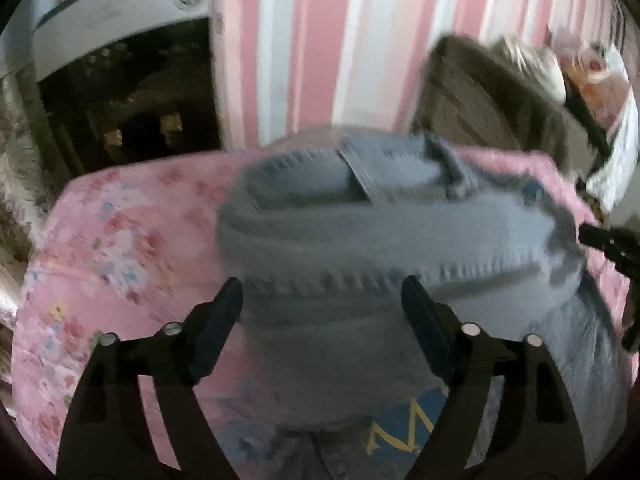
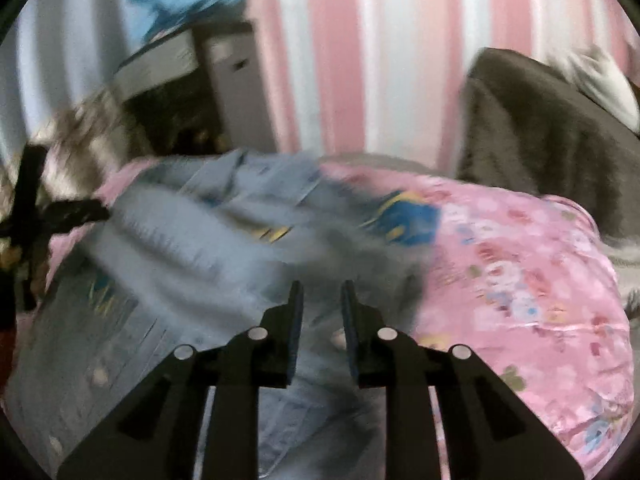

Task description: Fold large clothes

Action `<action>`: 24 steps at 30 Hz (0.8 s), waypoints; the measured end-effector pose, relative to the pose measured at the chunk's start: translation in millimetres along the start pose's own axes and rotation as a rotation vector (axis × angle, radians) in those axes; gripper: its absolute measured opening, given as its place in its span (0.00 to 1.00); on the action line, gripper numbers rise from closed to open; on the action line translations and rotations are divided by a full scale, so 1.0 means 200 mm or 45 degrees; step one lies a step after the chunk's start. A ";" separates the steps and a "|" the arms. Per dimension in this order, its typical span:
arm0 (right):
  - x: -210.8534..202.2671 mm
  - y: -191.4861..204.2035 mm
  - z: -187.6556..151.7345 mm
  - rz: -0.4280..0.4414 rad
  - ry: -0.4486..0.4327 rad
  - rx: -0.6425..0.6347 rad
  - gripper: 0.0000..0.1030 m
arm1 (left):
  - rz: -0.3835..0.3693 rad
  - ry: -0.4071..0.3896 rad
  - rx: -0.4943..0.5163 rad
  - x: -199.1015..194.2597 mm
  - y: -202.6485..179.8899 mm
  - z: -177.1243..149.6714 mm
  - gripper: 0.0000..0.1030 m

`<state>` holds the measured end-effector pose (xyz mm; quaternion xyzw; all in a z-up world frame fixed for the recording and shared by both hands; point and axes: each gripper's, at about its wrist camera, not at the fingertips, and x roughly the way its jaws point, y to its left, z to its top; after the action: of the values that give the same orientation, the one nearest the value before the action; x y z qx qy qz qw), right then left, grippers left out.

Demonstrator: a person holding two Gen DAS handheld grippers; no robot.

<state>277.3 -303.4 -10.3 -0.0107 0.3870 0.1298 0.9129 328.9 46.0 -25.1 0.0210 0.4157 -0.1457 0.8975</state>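
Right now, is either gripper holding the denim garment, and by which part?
No. The left gripper and right gripper both stand with jaws open over the denim garment, gripping nothing.

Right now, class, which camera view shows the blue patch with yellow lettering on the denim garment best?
The right wrist view: the blue patch lies unobstructed on the denim garment, though blurred. The left wrist view shows only a patch low down, partly hidden behind the left claw.
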 end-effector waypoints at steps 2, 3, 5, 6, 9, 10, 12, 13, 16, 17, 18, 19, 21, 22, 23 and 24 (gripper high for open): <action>0.06 0.04 -0.03 0.005 0.073 -0.051 0.19 | 0.050 0.057 0.047 0.07 -0.03 -0.03 0.73; 0.09 0.05 -0.04 -0.006 0.098 -0.064 0.16 | 0.065 0.078 0.056 0.10 -0.04 -0.04 0.73; 0.12 0.04 -0.05 -0.022 0.112 -0.071 0.15 | 0.057 0.101 0.046 0.13 -0.02 -0.06 0.73; 0.13 0.03 -0.05 -0.022 0.115 -0.067 0.11 | 0.048 0.103 0.039 0.13 -0.01 -0.06 0.73; 0.15 0.02 -0.05 -0.053 0.125 -0.088 0.09 | 0.047 0.102 0.047 0.16 0.00 -0.07 0.76; 0.17 0.01 -0.04 -0.055 0.124 -0.077 0.09 | 0.054 0.096 0.053 0.16 -0.01 -0.08 0.76; 0.17 -0.02 -0.03 -0.042 0.117 -0.030 0.12 | 0.058 0.081 0.050 0.14 -0.01 -0.07 0.76; 0.16 -0.03 -0.02 -0.021 0.105 -0.012 0.15 | 0.055 0.073 0.046 0.12 -0.01 -0.07 0.75; 0.12 -0.04 0.03 0.005 0.034 0.010 0.17 | 0.007 0.011 0.012 0.06 -0.02 -0.01 0.81; 0.12 -0.05 0.05 -0.003 0.032 0.009 0.18 | -0.013 -0.011 0.002 0.05 -0.02 0.01 0.87; 0.14 -0.05 0.08 -0.023 0.036 0.005 0.18 | -0.020 -0.022 -0.006 0.05 -0.03 0.04 0.88; 0.17 -0.06 0.11 -0.049 0.046 0.006 0.18 | -0.021 -0.015 -0.008 0.07 -0.04 0.08 0.88; 0.22 -0.08 0.15 -0.048 0.076 0.019 0.18 | -0.028 0.003 -0.005 0.12 -0.06 0.13 0.88; 0.26 -0.08 0.16 -0.050 0.102 0.020 0.18 | -0.016 0.019 -0.007 0.16 -0.07 0.16 0.87; 0.29 -0.08 0.16 -0.052 0.123 0.017 0.18 | -0.010 0.039 -0.010 0.19 -0.07 0.18 0.87; 0.32 -0.08 0.16 -0.058 0.147 0.005 0.18 | -0.006 0.059 -0.017 0.22 -0.07 0.19 0.87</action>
<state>346.9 -300.8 -35.0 -0.0252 0.4390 0.1075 0.8917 379.9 15.1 -32.6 0.0174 0.4373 -0.1444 0.8875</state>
